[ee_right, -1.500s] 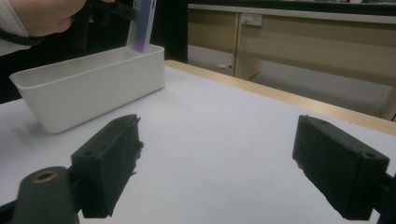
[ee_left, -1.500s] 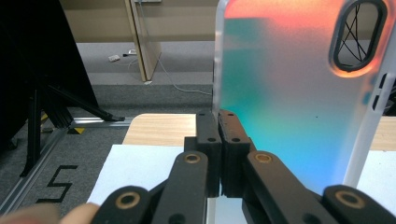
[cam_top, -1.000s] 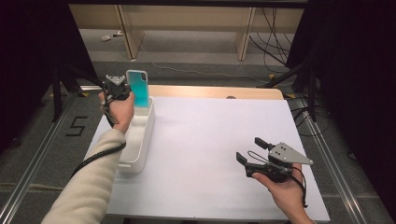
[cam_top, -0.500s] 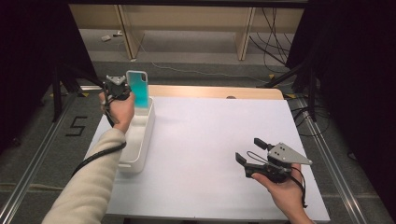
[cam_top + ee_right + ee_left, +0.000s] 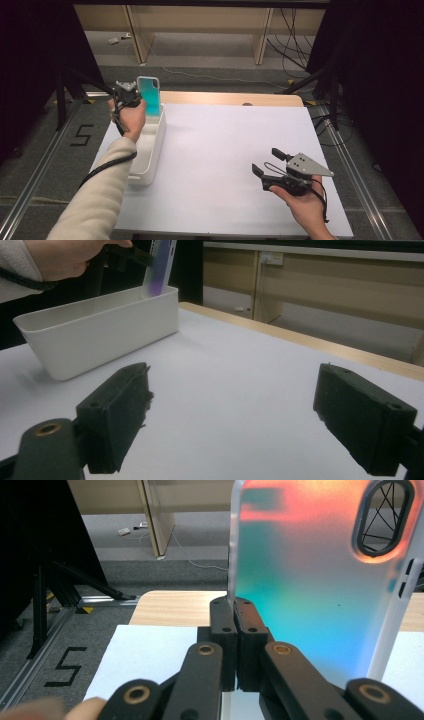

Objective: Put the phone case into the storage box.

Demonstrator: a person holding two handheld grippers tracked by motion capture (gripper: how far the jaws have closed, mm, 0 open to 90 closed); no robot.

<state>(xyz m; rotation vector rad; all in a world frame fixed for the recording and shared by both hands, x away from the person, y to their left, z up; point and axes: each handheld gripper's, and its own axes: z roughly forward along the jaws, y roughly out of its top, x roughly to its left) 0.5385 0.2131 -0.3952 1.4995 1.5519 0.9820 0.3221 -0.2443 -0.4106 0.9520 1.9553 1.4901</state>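
Observation:
A translucent phone case [image 5: 149, 95], teal fading to orange near its camera cutout, stands upright over the far end of a white bin [image 5: 150, 145]. My left gripper [image 5: 135, 96] is shut on the case's left edge; in the left gripper view the two jaws meet on that edge of the phone case [image 5: 310, 580]. My right gripper [image 5: 266, 162] rests low over the white table near the front right, held in a hand, jaws wide apart with nothing between them. The right gripper view shows the bin [image 5: 95, 335] and the phone case [image 5: 160, 267] far off at the upper left.
The white mat [image 5: 225, 150] covers most of the table, with a wooden strip [image 5: 230, 98] along the far edge. Beyond it are floor cables and wooden table legs. A "5" is marked on the floor [image 5: 82, 135] at left.

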